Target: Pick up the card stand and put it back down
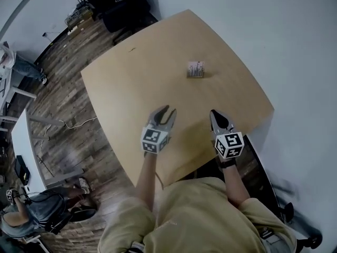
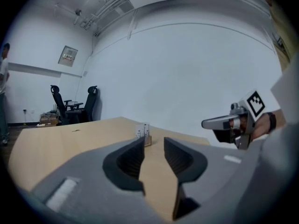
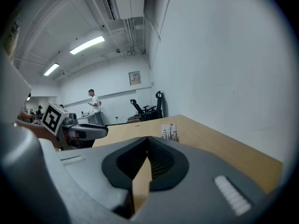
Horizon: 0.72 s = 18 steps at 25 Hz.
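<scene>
Left of the table (image 1: 126, 94): wood-plank floor (image 1: 68, 104) and a seated person (image 1: 31, 215) near the lower left. Dark office chairs (image 1: 121, 4) stand past the far left corner.

My left gripper (image 1: 167, 111) hovers over the near part of the tabletop, left of centre. In the left gripper view, the jaws stand apart by a narrow gap. Nothing is between them, only bare table. They touch nothing.

The card stand (image 1: 195, 69) sits upright on the table, toward the far right side and well apart from both grippers. It is a small block with pale cards standing in it. From the left gripper view it lines up just beyond the left jaw, far off (image 2: 143, 133). From the right gripper view it shows just right of the jaw tips, also far (image 3: 169, 133).

My right gripper (image 1: 215, 113) is over the near right part of the table, beside the left one and level with it. In its own view, the jaw tips meet, closed on nothing (image 3: 147, 139).

Right of the table: a plain pale wall (image 1: 284, 46).
</scene>
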Available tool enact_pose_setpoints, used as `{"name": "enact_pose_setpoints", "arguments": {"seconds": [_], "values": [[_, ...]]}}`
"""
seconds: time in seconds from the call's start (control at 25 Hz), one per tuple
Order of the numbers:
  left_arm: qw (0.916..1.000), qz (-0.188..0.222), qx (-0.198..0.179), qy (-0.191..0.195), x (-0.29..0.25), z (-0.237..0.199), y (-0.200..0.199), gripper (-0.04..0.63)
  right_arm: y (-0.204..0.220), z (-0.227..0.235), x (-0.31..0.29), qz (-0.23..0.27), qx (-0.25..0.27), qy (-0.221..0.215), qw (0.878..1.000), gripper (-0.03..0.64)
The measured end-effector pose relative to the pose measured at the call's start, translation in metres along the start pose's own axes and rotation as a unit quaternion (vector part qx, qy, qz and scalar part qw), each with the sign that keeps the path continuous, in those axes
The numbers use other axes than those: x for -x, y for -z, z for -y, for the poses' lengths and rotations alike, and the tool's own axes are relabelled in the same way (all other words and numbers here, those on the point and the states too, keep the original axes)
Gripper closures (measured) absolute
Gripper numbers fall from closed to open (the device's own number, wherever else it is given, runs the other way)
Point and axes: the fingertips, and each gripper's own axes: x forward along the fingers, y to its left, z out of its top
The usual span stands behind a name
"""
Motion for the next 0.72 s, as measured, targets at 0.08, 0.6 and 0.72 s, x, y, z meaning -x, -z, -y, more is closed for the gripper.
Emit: {"name": "enact_pose_setpoints", "arguments": {"seconds": [0.08, 0.6, 0.72], "values": [[0.9997, -0.019, -0.009, 0.011, -0.018, -0.014, 0.006, 0.439, 0.008, 0.013, -0.013, -0.008, -0.009, -0.006, 1.0, 0.611], [0.9862, -0.1, -0.094, 0.093, -0.174, -0.087, 0.014, 0.308, 0.046, 0.101, -0.097, -0.05, -0.054, -0.048, 0.996, 0.612], [0.9816, -0.106, -0.111, 0.114, -0.212, -0.091, 0.015, 0.308, 0.045, 0.12, -0.114, -0.047, -0.063, -0.049, 0.996, 0.611]]}}
